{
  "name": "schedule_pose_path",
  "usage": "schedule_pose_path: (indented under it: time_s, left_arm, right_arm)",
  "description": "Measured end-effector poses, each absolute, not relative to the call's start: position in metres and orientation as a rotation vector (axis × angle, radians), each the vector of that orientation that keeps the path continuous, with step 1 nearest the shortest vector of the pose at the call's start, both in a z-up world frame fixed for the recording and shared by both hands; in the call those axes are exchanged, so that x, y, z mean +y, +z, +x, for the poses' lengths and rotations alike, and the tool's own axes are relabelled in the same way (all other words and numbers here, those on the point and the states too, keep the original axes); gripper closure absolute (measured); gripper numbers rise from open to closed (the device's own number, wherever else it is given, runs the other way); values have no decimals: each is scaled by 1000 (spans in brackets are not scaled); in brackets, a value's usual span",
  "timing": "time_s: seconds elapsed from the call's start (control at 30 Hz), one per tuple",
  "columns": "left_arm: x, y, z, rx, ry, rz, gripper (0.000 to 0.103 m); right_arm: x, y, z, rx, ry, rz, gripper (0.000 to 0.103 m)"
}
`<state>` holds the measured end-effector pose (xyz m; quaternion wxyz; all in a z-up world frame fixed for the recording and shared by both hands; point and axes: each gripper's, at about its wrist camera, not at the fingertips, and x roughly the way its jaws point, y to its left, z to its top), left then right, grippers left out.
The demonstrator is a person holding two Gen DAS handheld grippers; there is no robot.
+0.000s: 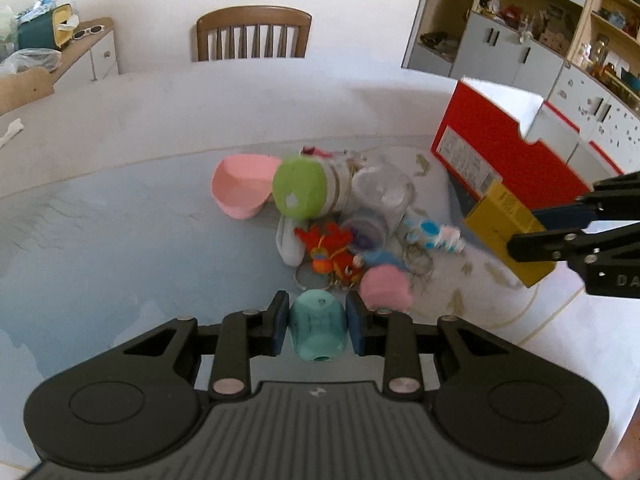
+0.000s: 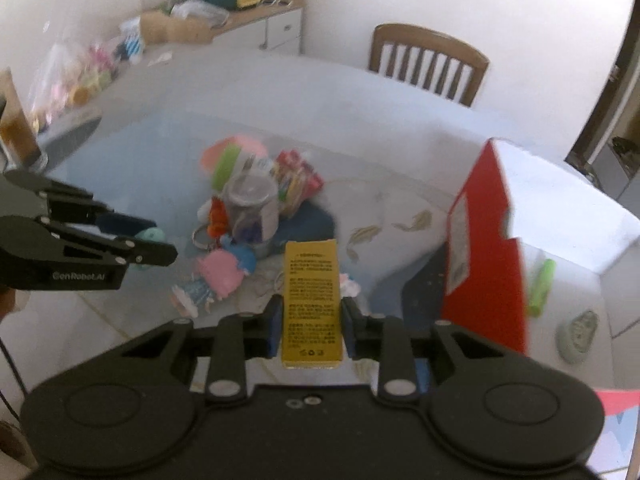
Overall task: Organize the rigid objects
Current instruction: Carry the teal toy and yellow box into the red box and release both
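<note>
1. My left gripper (image 1: 318, 330) has its blue pads pressed on both sides of a small teal plastic barrel-shaped toy (image 1: 318, 332); the jaws are drawn in narrow around it and the toy sits right between the fingertips.
2. My right gripper (image 2: 311, 326) is clamped on a flat yellow cardboard box with printed text (image 2: 311, 304); the box stands lengthwise out past the fingertips, pads tight on its long edges.
3. Just ahead of the left fingertips lies the heap: a pink rounded plastic figure head (image 1: 385, 287) closest, slightly to the right, then a red and orange toy figure (image 1: 332, 250) with metal key rings beside it.
4. Further ahead, a clear plastic jar lying on its side (image 1: 378, 204), a green-lidded round container (image 1: 301, 190) to its left, and a pink plastic bowl-shaped cap (image 1: 240, 186) left again.
5. Ahead and to the right of both tools stands a red and white cardboard shoebox (image 1: 496, 136), open at the top.
6. Everything rests on a table with a pale blue patterned cover (image 1: 120, 248).
7. From the left camera, the right tool comes in from the right with the yellow box near the shoebox; whether they touch I cannot tell.
8. Past the far table edge, a brown wooden chair (image 1: 254, 32).
</note>
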<state>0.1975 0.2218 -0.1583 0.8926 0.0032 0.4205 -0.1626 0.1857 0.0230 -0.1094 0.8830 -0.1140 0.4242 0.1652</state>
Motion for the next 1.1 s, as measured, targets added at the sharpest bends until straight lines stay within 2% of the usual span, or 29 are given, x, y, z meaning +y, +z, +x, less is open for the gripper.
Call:
schedule_pose_path:
  time_s: [0.6,1.1]
  left_arm:
    - [132,-67,212,781,-413,-7,73]
    - [11,-57,231,763,-441,50,73]
  right_arm:
    - [-62,-35,191,785,277,-85,75]
    - [-170,-40,205,780,201,-49,75]
